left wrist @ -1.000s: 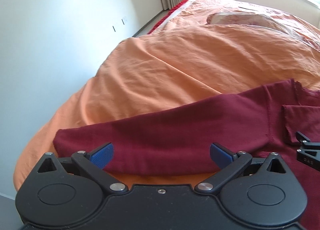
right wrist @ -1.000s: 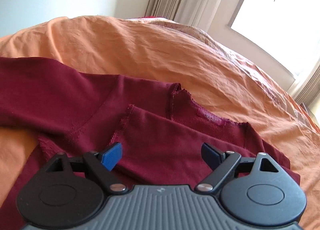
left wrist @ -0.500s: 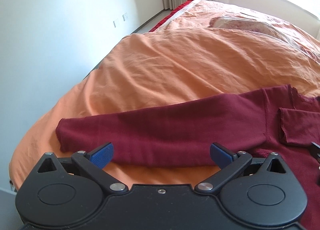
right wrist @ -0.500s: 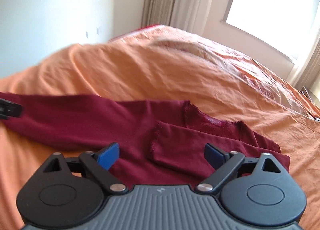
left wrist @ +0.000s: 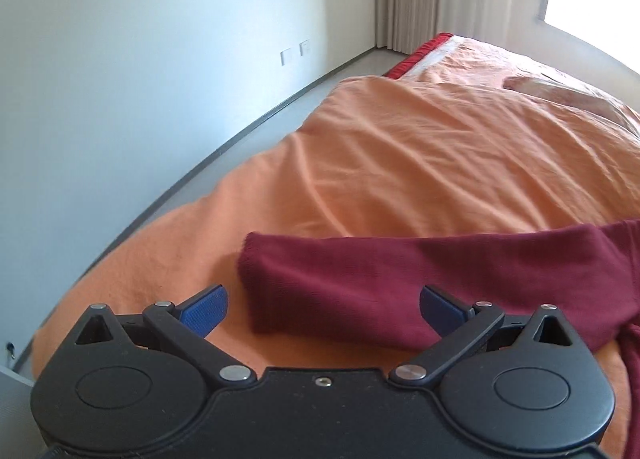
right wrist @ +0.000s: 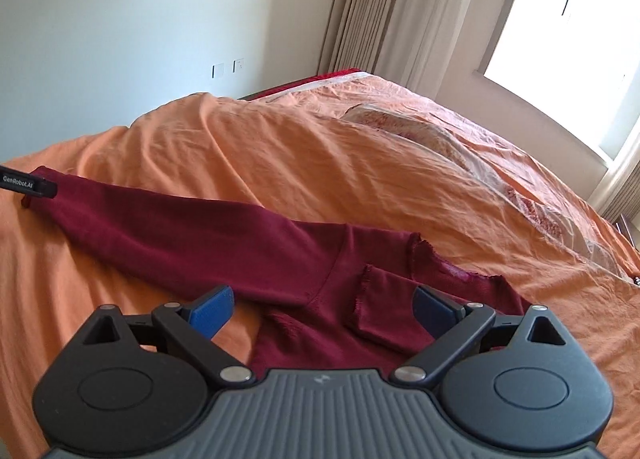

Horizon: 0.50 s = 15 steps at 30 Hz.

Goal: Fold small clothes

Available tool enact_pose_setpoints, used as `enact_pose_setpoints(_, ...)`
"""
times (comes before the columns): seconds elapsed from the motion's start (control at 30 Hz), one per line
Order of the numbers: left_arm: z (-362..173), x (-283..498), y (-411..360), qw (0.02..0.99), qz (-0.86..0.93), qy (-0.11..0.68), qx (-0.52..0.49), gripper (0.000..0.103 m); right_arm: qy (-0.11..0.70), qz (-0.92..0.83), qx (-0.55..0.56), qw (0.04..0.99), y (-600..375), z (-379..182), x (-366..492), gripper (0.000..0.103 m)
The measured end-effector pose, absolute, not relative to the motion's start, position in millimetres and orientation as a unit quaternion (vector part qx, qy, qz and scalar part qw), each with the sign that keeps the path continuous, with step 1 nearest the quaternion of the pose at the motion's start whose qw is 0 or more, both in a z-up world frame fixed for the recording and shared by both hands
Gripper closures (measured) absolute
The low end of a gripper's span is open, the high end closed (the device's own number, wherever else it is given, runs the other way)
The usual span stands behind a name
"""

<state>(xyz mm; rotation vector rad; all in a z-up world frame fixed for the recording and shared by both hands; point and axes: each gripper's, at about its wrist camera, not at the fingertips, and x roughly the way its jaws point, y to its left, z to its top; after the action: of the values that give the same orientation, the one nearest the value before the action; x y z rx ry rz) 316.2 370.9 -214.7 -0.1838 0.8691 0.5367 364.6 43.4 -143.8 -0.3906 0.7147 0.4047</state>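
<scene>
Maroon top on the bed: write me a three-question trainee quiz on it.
1. True or false: the left hand-held gripper is clamped on the sleeve.
2. What covers the bed under the top?
A. white sheet
B. orange duvet
C. blue blanket
3. Fill in: the other sleeve lies folded across the top's ____.

Key: 1 false, its jaws stand open; 2 B; 3 body.

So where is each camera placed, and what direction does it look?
Left wrist: on the left gripper, jaws open, low over the sleeve cuff, facing the wall.
Right wrist: on the right gripper, jaws open, above the shirt body, facing the window.
Shared: sleeve, duvet, wall.
</scene>
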Motion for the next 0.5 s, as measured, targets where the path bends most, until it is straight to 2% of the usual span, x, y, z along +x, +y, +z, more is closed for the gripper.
enact_pose_setpoints(0.17, -238.0, 317.6, 395.6, 0.86, 0.262, 0.42, -0.125, 0.001, 0.348, 0.204, -0.197, 0.893, 63.5, -148.5, 367.0, 0.004)
enact_pose_setpoints(0.4, -251.1, 319.8, 418.4, 0.891, 0.164, 0.391, -0.16, 0.003, 0.353, 0.212, -0.216, 0.885, 77.4, -157.0, 365.9, 0.004)
enact_pose_setpoints(0.5, -252.6, 321.9, 424.7, 0.892, 0.148, 0.388, -0.177, 0.014, 0.363, 0.208, -0.224, 0.88, 78.6, -164.6, 366.1, 0.004)
